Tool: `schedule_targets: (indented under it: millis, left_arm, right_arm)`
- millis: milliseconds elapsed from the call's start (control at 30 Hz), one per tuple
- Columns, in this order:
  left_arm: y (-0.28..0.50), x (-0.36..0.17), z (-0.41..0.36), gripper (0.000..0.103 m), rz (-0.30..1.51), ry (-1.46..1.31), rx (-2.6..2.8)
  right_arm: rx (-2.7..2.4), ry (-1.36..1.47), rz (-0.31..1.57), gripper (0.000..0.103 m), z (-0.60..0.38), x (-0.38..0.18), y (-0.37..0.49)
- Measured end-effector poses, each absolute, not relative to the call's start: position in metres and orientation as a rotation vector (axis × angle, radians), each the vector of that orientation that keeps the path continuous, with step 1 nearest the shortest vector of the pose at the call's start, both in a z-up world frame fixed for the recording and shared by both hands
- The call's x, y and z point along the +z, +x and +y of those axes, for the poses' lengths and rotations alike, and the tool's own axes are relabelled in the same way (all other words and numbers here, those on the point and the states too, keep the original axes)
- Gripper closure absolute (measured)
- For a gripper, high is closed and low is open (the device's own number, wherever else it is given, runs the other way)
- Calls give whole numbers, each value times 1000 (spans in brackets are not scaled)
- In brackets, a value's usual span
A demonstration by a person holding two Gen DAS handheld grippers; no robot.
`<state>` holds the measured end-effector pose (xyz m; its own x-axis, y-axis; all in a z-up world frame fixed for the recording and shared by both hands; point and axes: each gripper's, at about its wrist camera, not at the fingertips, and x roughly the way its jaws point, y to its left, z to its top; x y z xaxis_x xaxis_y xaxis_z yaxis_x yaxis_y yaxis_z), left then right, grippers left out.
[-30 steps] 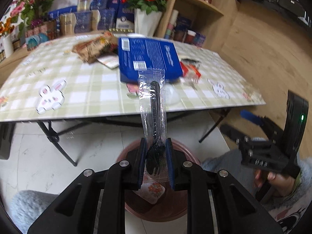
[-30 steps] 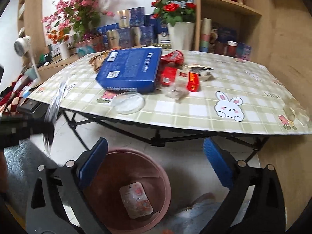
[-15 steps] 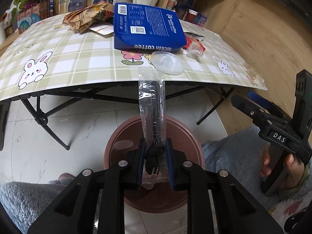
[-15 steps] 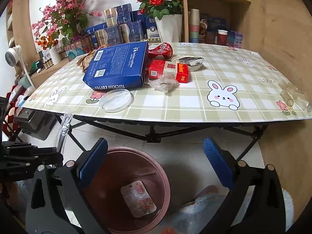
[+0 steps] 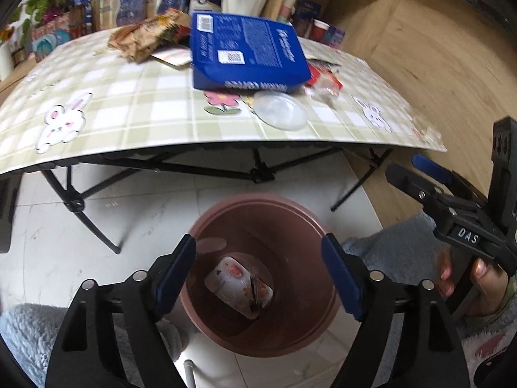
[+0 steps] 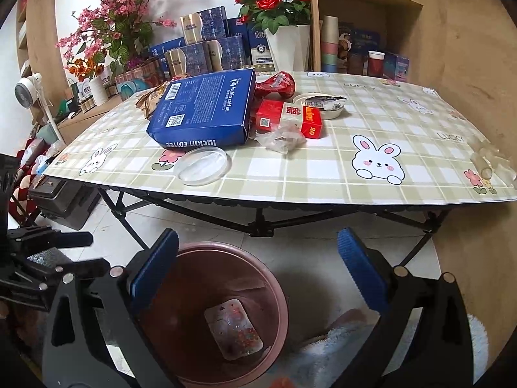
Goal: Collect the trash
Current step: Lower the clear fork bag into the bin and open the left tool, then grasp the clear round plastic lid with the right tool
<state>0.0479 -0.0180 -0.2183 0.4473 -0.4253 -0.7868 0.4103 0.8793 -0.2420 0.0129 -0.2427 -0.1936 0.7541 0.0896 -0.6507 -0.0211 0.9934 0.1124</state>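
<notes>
1. Left tongs (image 5: pixel 258 273) hung right above the pink bin (image 5: pixel 206 226), jaws opening with nothing between them.
2. Only the left wrist view caught the wrapped black fork (image 5: pixel 254 294), lying in the bottom of the bin on a flowery packet (image 5: pixel 226 278), below and ahead of those tongs.
3. From the right wrist view the packet showed, but the fork could not be made out.
4. Right tongs (image 6: pixel 258 274) stood spread wide and empty, just above the bin's near rim.
5. The left view also showed the hand (image 5: pixel 475 287) gripping the right tongs, off to the right.
6. Beyond both tongs on the desk (image 6: pixel 404 119): blue coffee box (image 6: pixel 203 110), clear lid (image 6: pixel 202 165) near the edge.
7. Right view alone showed the red carton (image 6: pixel 290 118) and crumpled clear wrapper (image 6: pixel 281 137) plainly.
</notes>
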Motion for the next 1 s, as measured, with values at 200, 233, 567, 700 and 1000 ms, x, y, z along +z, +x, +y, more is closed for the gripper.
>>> schedule_targets:
  millis: [200,233,567,700,1000]
  left_arm:
    - [49,-207,-5,14,914,-38,-439]
    - [49,-206,-4,13,906,-37,-430]
    - [47,-202,-2,13,872,-21,-408]
    - [47,-201,-2,13,867,-16,-406]
    - [50,-184,18,13,775,-38,-272]
  right_arm:
    - [63,103,716,6,-243,-194,13]
    - [64,104,716,6,-243,-194,13]
    - [66,119,728,6,-244,-196,15]
    - [60,124,741,6,-245,-198,18]
    - [61,128,725,6,-246,-188,42]
